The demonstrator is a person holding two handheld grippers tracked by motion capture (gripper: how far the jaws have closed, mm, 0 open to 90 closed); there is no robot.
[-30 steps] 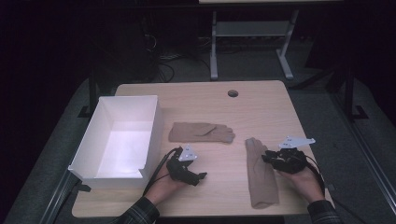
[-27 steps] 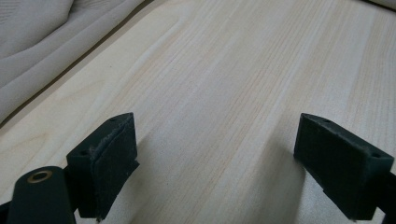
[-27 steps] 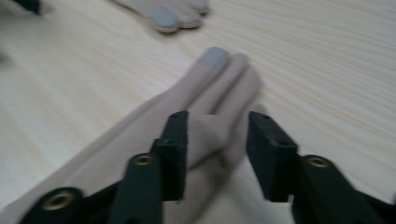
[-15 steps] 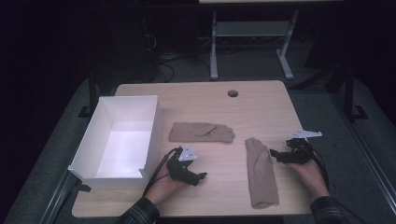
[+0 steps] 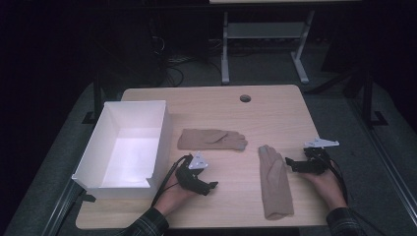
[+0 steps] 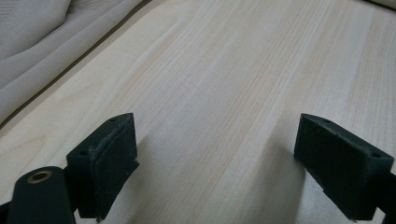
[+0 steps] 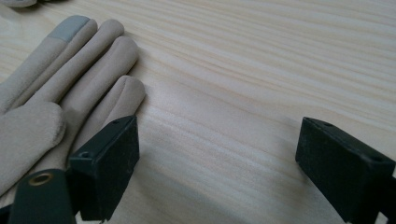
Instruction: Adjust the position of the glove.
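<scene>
Two beige gloves lie on the wooden table [image 5: 275,113]. One glove [image 5: 210,139] lies crosswise at the middle. The other glove [image 5: 275,183] lies lengthwise at the front right, fingers pointing away. My right gripper [image 5: 291,165] rests just right of it, and its jaws have just been opening, with bare wood between them. In the right gripper view the glove's fingers [image 7: 70,84] lie beside one jaw of the open gripper [image 7: 233,161]. My left gripper [image 5: 210,188] rests on the table, open [image 6: 224,158] over bare wood. A glove's edge [image 6: 37,46] lies far left in that view.
An open white box [image 5: 98,147] stands on the table's left side, close to my left hand. A round cable hole [image 5: 245,98] sits near the far edge. A metal stand's legs [image 5: 265,54] are on the dark floor behind the table.
My right gripper has drawn back to the right off the front glove's edge and lowered onto the table with its jaws now wide. The glove lies flat. The left hand has kept still.
</scene>
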